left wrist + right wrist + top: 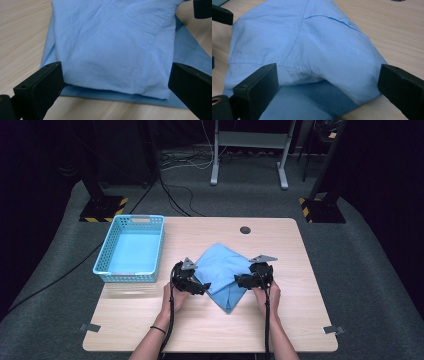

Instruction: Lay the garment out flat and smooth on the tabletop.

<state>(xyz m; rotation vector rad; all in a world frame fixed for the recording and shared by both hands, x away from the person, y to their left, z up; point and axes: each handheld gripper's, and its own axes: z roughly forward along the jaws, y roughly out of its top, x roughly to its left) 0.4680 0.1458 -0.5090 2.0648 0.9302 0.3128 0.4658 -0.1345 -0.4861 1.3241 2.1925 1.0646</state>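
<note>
High view: a folded light blue shirt (222, 270) lies in the middle of the wooden table (300, 320). The left gripper (196, 286) sits at the shirt's left edge and the right gripper (243, 281) at its right edge. Both have their jaws wide apart around the cloth, not pinching it. A blue basket (107, 247) stands on the far left of the table, just beside the shirt.
</note>
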